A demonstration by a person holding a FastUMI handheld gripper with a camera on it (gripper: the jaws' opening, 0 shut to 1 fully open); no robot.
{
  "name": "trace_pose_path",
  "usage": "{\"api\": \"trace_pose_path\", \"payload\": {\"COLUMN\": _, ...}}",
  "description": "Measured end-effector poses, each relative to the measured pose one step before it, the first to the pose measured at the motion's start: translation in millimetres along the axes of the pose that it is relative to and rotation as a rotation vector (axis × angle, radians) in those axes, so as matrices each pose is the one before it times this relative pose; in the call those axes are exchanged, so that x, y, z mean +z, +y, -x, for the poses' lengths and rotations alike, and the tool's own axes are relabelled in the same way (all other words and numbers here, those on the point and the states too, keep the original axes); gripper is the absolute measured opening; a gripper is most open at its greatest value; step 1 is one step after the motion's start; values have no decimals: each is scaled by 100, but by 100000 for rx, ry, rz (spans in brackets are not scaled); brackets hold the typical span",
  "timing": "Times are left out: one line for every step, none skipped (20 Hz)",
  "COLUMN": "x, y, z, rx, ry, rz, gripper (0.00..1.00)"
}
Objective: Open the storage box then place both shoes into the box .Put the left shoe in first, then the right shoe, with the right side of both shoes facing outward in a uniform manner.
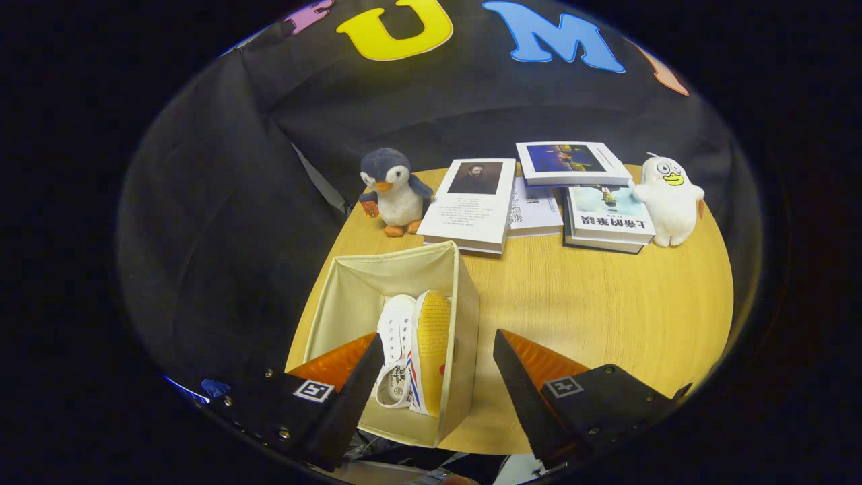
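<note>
Your gripper (431,377) hangs with its fingers apart, empty, above the open storage box (465,316) on the worktop (592,303). Two shoes (417,350) lie inside on their sides, long axes running away from you. Beyond: four books (471,202), two plush toys (394,192).

Round wooden table (572,296), light grain. Near side: open cream fabric storage box (465,316) stood on the top w/ two shoes inside, side by side. Gripper (434,377) hung over the box's near end, fingers spread apart, gripping nothing. Far side, in a row: penguin plush (392,190) upright, white book w/ portrait cover (471,202) just beside it, thin booklet (535,212) partly under that book, then a stack of books (606,222) w/ a photo book (572,162) leaning across its far edge. White duck plush (670,199) upright, touching the stack.
</note>
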State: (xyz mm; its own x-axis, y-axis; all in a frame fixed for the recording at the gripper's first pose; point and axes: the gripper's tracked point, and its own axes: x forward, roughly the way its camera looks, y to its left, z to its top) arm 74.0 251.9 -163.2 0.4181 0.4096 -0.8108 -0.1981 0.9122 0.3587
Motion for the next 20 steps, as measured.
{"api": "trace_pose_path", "payload": {"x": 400, "y": -445, "z": 845, "rx": -175, "ry": -2375, "rz": 334, "gripper": 98}}
{"api": "trace_pose_path", "payload": {"x": 468, "y": -570, "z": 918, "rx": -499, "ry": -2567, "rz": 604, "gripper": 98}}
{"api": "trace_pose_path", "payload": {"x": 489, "y": -629, "z": 908, "rx": -939, "ry": -2662, "rz": 621, "gripper": 98}}
{"api": "trace_pose_path", "payload": {"x": 480, "y": -667, "z": 914, "rx": -820, "ry": -2863, "rz": 720, "gripper": 98}}
{"api": "trace_pose_path", "payload": {"x": 587, "y": -779, "z": 863, "rx": -1044, "ry": -2976, "rz": 487, "gripper": 98}}
{"api": "trace_pose_path", "payload": {"x": 517, "y": -826, "z": 953, "rx": -1294, "ry": -2813, "rz": 662, "gripper": 98}}
{"api": "trace_pose_path", "payload": {"x": 570, "y": -921, "z": 917, "rx": -1564, "ry": -2995, "rz": 806, "gripper": 98}}
{"api": "trace_pose_path", "payload": {"x": 550, "y": -980, "z": 945, "rx": -1810, "ry": -2690, "rz": 803, "gripper": 98}}
{"api": "trace_pose_path", "payload": {"x": 489, "y": -1046, "z": 882, "rx": -1646, "ry": -2568, "rz": 672, "gripper": 98}}
{"api": "trace_pose_path", "payload": {"x": 470, "y": -1317, "z": 422, "rx": -1615, "ry": -2674, "rz": 549, "gripper": 98}}
{"api": "trace_pose_path", "payload": {"x": 544, "y": -945, "z": 706, "rx": -1355, "ry": -3152, "rz": 526, "gripper": 98}}
{"api": "trace_pose_path", "payload": {"x": 550, "y": -1011, "z": 845, "rx": -1425, "ry": -3302, "rz": 489, "gripper": 98}}
{"api": "trace_pose_path", "payload": {"x": 548, "y": -1015, "z": 803, "rx": -1542, "ry": -3034, "rz": 676, "gripper": 98}}
{"api": "trace_pose_path", "payload": {"x": 486, "y": -1103, "z": 863, "rx": -1685, "ry": -2985, "rz": 710, "gripper": 98}}
{"api": "trace_pose_path", "payload": {"x": 513, "y": -1006, "z": 801, "rx": -1516, "ry": -2834, "rz": 522, "gripper": 98}}
{"api": "trace_pose_path", "payload": {"x": 553, "y": -959, "z": 993, "rx": -1484, "ry": -2859, "rz": 577, "gripper": 98}}
{"api": "trace_pose_path", "payload": {"x": 676, "y": -1002, "z": 837, "rx": -1700, "ry": -3236, "rz": 726, "gripper": 98}}
{"api": "trace_pose_path", "payload": {"x": 595, "y": -1060, "z": 689, "rx": -1817, "ry": -3355, "rz": 1011, "gripper": 98}}
{"api": "trace_pose_path", "payload": {"x": 513, "y": -904, "z": 728, "rx": -1732, "ry": -3376, "rz": 941, "gripper": 98}}
{"api": "trace_pose_path", "payload": {"x": 542, "y": -704, "z": 681, "rx": -1166, "ry": -3364, "rz": 843, "gripper": 98}}
